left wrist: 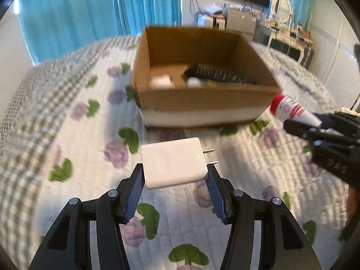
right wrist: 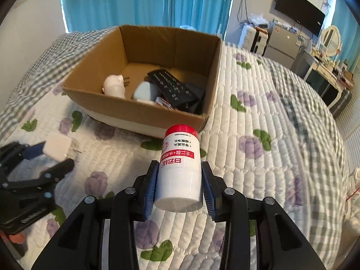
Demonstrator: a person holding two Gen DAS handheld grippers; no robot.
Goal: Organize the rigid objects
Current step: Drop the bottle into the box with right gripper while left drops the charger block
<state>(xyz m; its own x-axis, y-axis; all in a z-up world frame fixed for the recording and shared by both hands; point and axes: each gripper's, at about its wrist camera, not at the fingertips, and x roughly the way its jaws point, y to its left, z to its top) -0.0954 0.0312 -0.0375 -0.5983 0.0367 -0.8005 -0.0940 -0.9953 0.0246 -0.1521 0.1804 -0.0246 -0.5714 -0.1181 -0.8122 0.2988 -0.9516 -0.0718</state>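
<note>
My left gripper is shut on a white charger plug with two metal prongs, held above the quilt in front of an open cardboard box. My right gripper is shut on a white bottle with a red cap, just short of the box's near corner. The bottle also shows in the left wrist view, and the charger in the right wrist view. Inside the box lie a black remote, a white object and a pale blue object.
The box sits on a bed with a white quilt with purple flowers. Blue curtains hang behind. A TV, a fridge and a dresser with a mirror stand at the far right.
</note>
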